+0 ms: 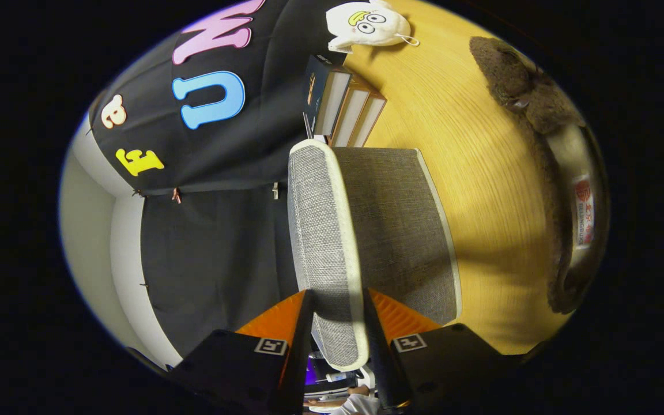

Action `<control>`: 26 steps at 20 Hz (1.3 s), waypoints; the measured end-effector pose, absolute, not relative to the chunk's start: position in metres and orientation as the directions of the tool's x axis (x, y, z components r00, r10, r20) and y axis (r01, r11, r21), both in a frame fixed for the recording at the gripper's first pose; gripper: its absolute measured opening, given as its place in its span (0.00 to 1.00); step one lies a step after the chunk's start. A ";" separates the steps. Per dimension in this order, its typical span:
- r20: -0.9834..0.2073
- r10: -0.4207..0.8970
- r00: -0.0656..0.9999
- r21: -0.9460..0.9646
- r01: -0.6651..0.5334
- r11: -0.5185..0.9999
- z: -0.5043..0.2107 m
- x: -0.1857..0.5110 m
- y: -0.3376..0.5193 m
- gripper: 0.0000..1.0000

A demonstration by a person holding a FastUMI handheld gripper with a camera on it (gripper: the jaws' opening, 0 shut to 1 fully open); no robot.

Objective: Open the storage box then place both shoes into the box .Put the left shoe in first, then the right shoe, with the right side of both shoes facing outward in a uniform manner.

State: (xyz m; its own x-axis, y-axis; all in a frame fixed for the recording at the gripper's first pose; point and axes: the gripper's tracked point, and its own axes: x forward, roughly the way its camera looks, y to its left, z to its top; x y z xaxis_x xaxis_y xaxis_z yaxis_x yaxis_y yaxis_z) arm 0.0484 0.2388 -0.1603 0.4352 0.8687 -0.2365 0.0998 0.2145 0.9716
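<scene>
Both gripper [336,323] fingers clamp the lid [323,242] edge — lid raised upright.

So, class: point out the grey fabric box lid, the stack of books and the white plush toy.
Grey fabric box lid [323,242], gripper view: woven face between the jaws.
Stack of books [346,109], gripper view: page edges.
White plush toy [369,24], gripper view: face.

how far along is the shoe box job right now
Early stage. In hand: the claw is closed on the white-trimmed edge of the grey woven fabric lid of the storage box, which is raised off it, so opening is under way. Left: neither shoe is in yet. One brown fuzzy shoe lies on the yellow wooden tabletop beyond the box. Both shoes remain to be placed, left first.
</scene>
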 end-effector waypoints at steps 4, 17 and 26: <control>-0.217 0.887 0.408 0.975 0.132 0.178 -0.157 0.042 0.242 0.34; -0.154 0.900 0.408 0.988 0.092 0.127 -0.102 0.037 0.248 0.05; -0.087 0.933 0.350 0.991 -0.068 0.118 -0.006 0.036 0.325 0.05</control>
